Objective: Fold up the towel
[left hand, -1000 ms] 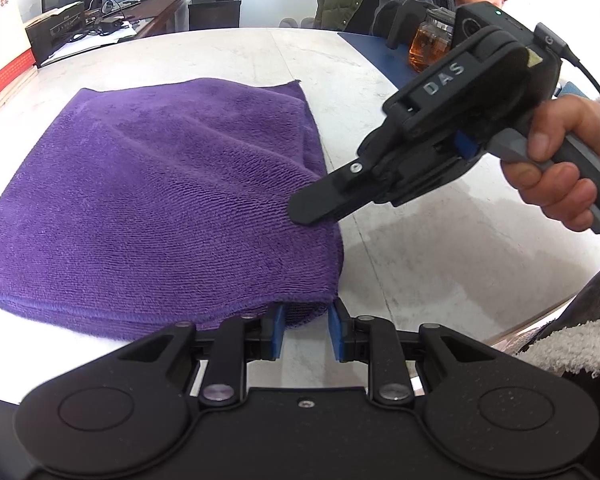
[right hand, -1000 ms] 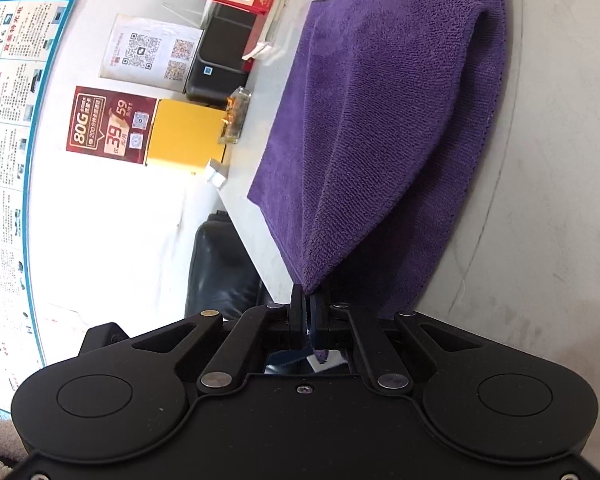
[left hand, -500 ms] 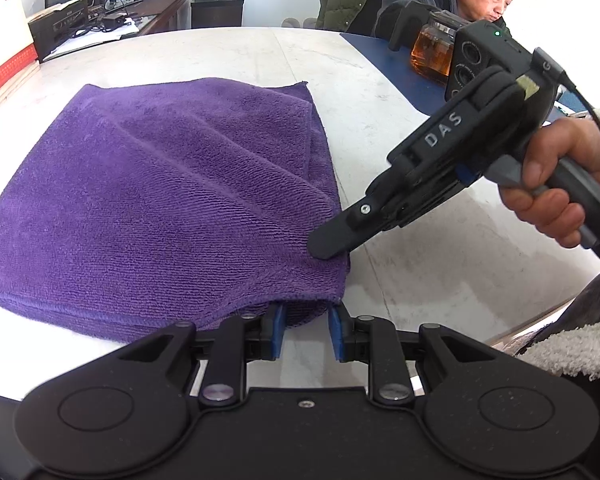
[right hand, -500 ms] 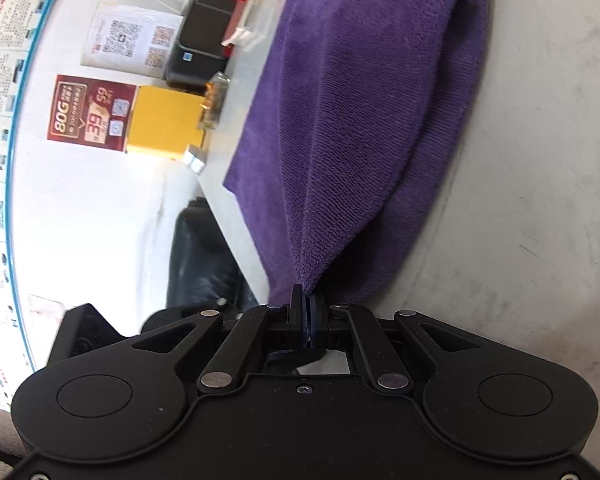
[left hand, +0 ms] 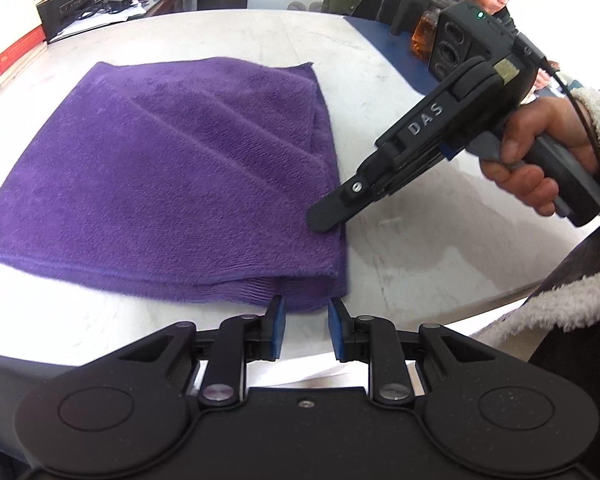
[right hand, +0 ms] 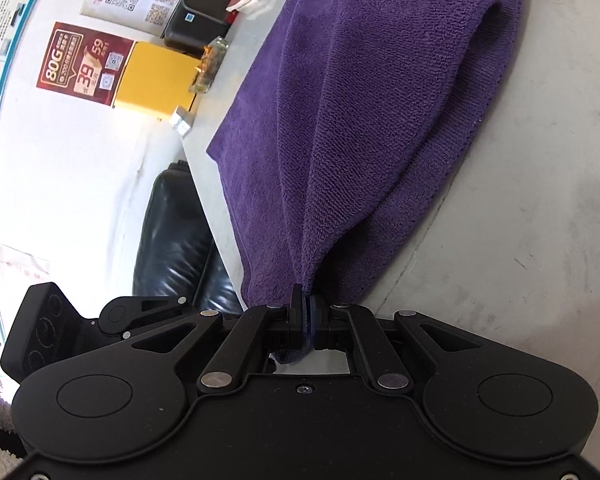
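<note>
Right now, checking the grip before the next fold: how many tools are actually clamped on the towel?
1. The right tool pinches the purple towel at its near corner. The left tool sits open at the towel's near edge.

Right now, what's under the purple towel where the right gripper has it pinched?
The right gripper is shut on the towel, lifting a corner. Under it is another layer of the same towel, lying on the white table. Whatever lies between the layers is covered.

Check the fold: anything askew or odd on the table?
Mostly tidy. The purple towel lies folded on the table, but its layers are offset: diagonal creases cross the top and the right edge is uneven. The right tool pinches a corner, tenting it up. The left tool is open.
</note>
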The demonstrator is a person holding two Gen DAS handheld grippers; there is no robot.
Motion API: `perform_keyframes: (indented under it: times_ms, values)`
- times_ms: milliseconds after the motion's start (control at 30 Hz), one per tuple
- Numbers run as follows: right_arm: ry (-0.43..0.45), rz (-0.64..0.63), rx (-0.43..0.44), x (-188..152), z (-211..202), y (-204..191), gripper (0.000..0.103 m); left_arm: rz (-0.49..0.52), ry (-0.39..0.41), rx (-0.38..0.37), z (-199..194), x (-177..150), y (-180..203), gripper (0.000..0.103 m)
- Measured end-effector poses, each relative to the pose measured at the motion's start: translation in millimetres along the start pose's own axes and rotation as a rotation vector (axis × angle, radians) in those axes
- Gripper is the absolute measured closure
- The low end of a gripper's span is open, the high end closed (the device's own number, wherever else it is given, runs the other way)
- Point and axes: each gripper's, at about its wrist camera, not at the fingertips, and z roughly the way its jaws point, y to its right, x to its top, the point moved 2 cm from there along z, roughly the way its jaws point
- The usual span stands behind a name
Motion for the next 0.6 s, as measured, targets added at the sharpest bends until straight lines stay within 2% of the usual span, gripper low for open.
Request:
perform_keyframes:
  times_ms: [133, 400, 600]
  values:
    - [-0.002, 0.005, 0.004, 0, 0, 0, 0.101, -0.01, 0.011, 0.015, -6, -1, -3, 0.082]
    - [0.016, 0.099, 0.078, -2, 3, 8, 0.099, 0.001, 0.015, -0.002, 3, 1, 0, 0.082]
    - [0.011, 0.116, 0.101, -5, 7, 9, 0.088, -0.008, 0.022, -0.009, 6, 3, -1, 0.082]
